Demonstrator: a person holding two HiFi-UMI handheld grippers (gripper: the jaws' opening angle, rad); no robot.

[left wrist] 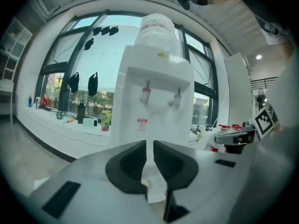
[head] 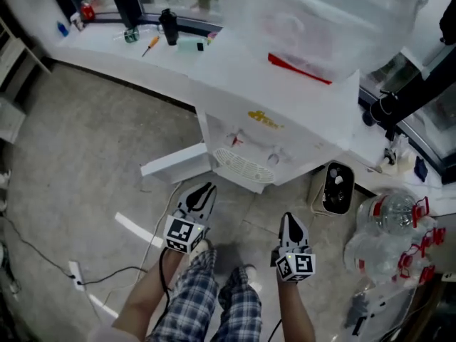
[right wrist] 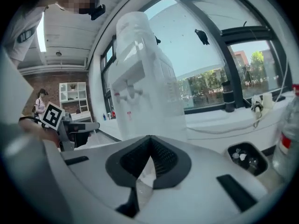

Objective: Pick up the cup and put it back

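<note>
No cup shows in any view. A white water dispenser (head: 278, 112) stands in front of me, with two taps (left wrist: 146, 95) over its drip grille (head: 242, 167) and a clear bottle (left wrist: 158, 26) on top. My left gripper (head: 204, 189) hangs just below the grille, pointed at the dispenser (left wrist: 154, 78). Its jaws (left wrist: 150, 146) stand almost together with a thin slit and nothing between them. My right gripper (head: 289, 220) is held lower and to the right. Its fingertips (right wrist: 149, 140) meet with nothing in them, and the dispenser (right wrist: 140, 92) is ahead to its left.
A black waste bin (head: 336, 187) stands right of the dispenser, with clear jugs with red handles (head: 393, 223) beyond it. A window counter (head: 107, 45) carries a dark bottle (head: 168, 26) and tools. A white board (head: 173, 162) and a power strip (head: 75, 273) lie on the floor. Plaid trouser legs (head: 203, 301) are below.
</note>
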